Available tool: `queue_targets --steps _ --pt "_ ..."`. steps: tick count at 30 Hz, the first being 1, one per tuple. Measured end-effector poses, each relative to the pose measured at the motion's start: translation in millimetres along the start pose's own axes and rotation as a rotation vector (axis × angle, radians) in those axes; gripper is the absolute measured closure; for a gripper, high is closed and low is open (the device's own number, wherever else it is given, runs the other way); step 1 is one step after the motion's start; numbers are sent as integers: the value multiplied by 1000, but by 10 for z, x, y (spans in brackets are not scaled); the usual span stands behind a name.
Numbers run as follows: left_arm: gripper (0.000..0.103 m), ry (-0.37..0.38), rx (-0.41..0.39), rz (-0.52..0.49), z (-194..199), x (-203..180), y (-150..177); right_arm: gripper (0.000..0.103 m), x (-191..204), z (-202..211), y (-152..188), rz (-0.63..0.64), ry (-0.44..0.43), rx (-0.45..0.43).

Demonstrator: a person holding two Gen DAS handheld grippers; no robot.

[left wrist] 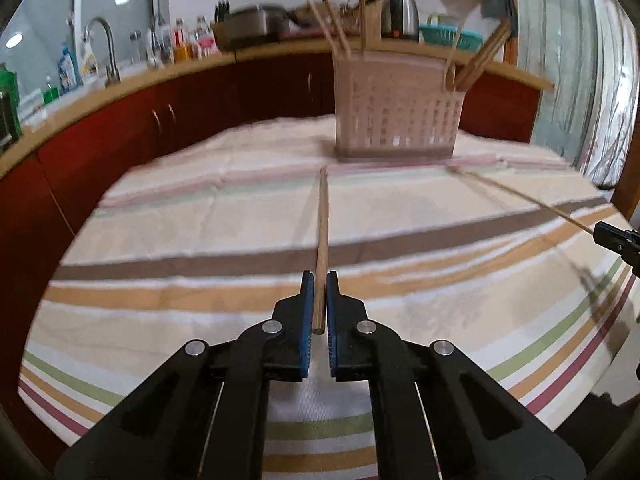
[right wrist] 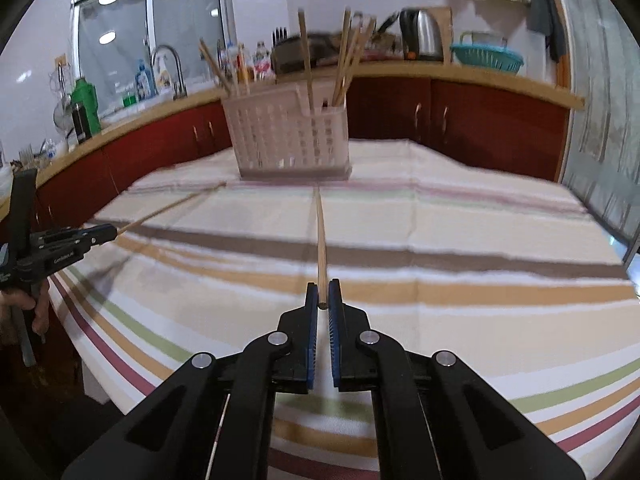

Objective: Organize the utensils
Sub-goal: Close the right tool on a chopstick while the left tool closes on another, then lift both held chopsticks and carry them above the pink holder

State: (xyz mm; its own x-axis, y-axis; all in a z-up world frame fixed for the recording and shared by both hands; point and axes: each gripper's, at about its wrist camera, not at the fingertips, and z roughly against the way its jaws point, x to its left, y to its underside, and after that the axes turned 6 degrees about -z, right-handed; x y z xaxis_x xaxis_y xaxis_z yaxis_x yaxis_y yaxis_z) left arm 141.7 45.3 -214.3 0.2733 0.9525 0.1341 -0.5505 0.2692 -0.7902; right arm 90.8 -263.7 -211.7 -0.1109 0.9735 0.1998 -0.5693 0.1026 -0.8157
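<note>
right now we have a chopstick in each tool. our left gripper is pinching a wooden chopstick between its blue pads; the stick's blunt end sits deep between the jaws and its shaft runs out toward twelve o'clock, tip ending just short of the utensil basket. our right gripper is pressed together on a second chopstick, gripped near its end right at the fingertips, and it too points to twelve o'clock at the basket.

seen from the left wrist, the right tool's tip shows at three o'clock with its stick slanting up toward the basket. seen from the right wrist, the left tool sits at nine o'clock, with part of a hand below it.

the pale slotted basket stands upright at the far side of the striped tablecloth, at about one o'clock in the left view and eleven to twelve in the right. several chopsticks already stand in it, leaning in different directions. both views are a little blurred.

behind the table, at twelve o'clock, runs a counter with red cupboards, a kettle, a teal colander and a tap.
</note>
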Motion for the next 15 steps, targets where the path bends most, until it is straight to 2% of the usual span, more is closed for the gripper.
queue_targets --steps 8,15 --pt "97 -32 -172 31 532 48 -336 97 29 431 -381 -6 -5 -144" --pt "97 -33 -265 76 806 170 -572 97 77 631 -651 2 -10 -214"
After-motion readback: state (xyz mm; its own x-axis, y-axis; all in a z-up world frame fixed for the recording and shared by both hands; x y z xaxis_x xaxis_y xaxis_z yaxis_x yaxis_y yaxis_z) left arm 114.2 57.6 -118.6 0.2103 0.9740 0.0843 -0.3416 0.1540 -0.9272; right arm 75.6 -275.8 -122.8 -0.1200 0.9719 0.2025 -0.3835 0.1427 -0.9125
